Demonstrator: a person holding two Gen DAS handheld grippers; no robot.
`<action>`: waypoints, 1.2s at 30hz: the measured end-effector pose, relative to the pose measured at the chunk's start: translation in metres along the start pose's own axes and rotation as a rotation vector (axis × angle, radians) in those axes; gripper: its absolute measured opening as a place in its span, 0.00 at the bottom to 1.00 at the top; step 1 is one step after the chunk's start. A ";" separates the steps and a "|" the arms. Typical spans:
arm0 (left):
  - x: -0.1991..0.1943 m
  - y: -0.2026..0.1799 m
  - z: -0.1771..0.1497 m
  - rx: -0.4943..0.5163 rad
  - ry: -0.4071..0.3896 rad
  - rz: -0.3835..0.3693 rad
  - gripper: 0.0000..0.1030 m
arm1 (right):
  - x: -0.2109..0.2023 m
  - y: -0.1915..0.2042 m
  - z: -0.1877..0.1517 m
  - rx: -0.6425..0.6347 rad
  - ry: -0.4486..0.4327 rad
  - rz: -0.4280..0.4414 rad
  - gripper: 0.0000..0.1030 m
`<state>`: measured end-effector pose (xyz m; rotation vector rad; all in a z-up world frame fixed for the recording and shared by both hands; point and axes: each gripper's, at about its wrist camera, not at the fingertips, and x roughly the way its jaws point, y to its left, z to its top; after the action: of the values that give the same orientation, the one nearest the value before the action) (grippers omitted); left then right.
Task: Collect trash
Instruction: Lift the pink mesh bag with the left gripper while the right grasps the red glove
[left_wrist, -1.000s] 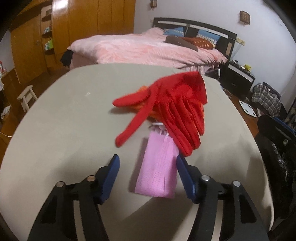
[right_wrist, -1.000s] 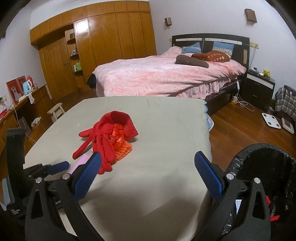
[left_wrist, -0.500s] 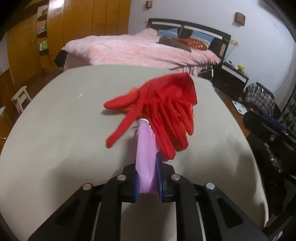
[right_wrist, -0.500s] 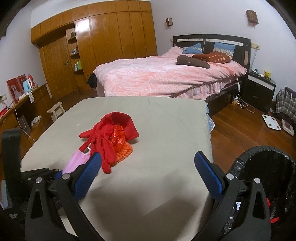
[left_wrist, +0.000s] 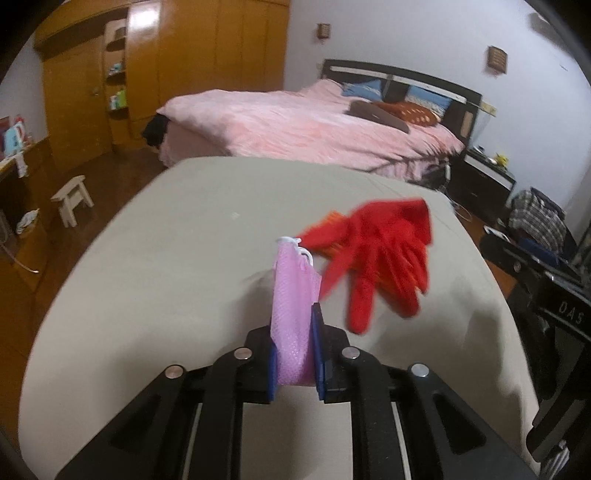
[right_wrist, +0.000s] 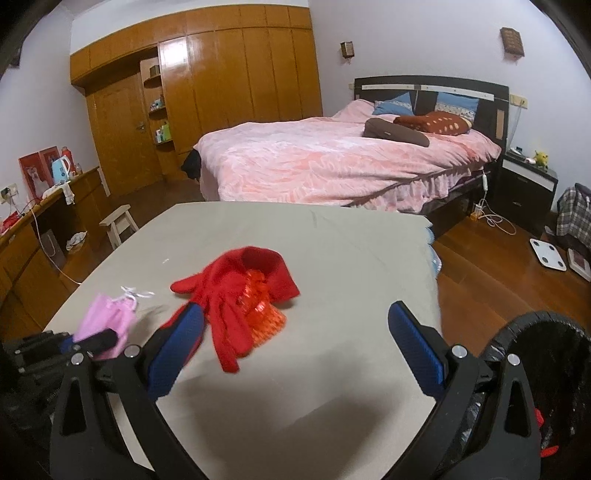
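My left gripper (left_wrist: 295, 347) was wide open a second ago with the pink mask (left_wrist: 293, 295) flat on the table (left_wrist: 166, 258); now clenched on it, mask lifted clear, crumpled upright between the blue pads. Mask is soft pleated fabric with white ear loops. Red gloves (right_wrist: 229, 295), limp knit, lie on the grey cloth over an orange mesh-textured bit (right_wrist: 267, 321). My right gripper (right_wrist: 295, 332) is released, holding nothing. Far right, round black-lined bin (right_wrist: 546, 387) with red scraps inside.
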<state>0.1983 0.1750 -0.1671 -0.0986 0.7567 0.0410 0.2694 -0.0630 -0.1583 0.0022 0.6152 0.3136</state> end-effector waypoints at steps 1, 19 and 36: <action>0.000 0.003 0.003 -0.005 -0.006 0.005 0.14 | 0.002 0.003 0.003 -0.004 -0.005 0.004 0.95; 0.026 0.035 0.042 -0.043 -0.058 0.028 0.14 | 0.078 0.032 0.038 -0.045 0.041 0.047 0.94; 0.024 0.030 0.040 -0.044 -0.047 0.022 0.14 | 0.087 0.040 0.036 -0.076 0.126 0.183 0.08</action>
<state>0.2411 0.2089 -0.1573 -0.1311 0.7097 0.0805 0.3453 0.0033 -0.1747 -0.0345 0.7295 0.5175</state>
